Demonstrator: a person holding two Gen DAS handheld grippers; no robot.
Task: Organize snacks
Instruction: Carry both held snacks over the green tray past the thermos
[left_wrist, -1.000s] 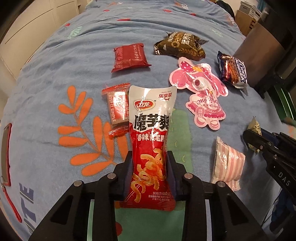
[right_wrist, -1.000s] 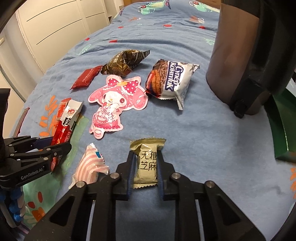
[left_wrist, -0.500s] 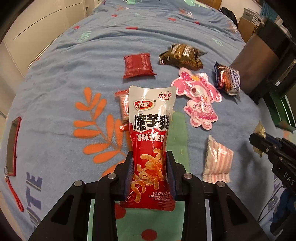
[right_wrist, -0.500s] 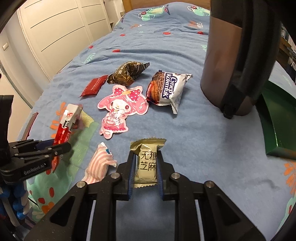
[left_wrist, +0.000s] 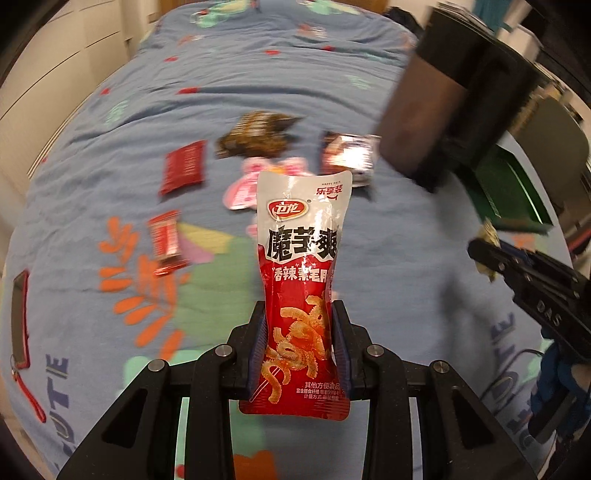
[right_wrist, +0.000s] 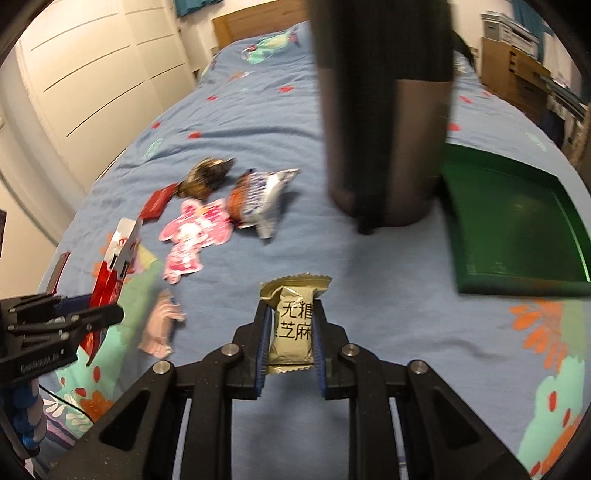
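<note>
Left gripper (left_wrist: 298, 334): fingers clamped on red pouch (left_wrist: 303, 280), held upright above the bed (left_wrist: 332, 88). Right gripper (right_wrist: 290, 325): fingers clamped on gold packet (right_wrist: 293, 325), also off the bed. Green tray (right_wrist: 517, 236) lies right of the dark bin (right_wrist: 384, 110). Other snacks lie loose on bedspread.

Red snack pouch (left_wrist: 303, 295) is glossy plastic film w/ glare; gold wrapper (right_wrist: 293, 325) is duller foil w/ crimped ends. Bedspread (left_wrist: 258, 92) is soft matt cloth, tray (right_wrist: 517, 236) smooth shiny green, headboard (right_wrist: 258, 22) wood.
</note>
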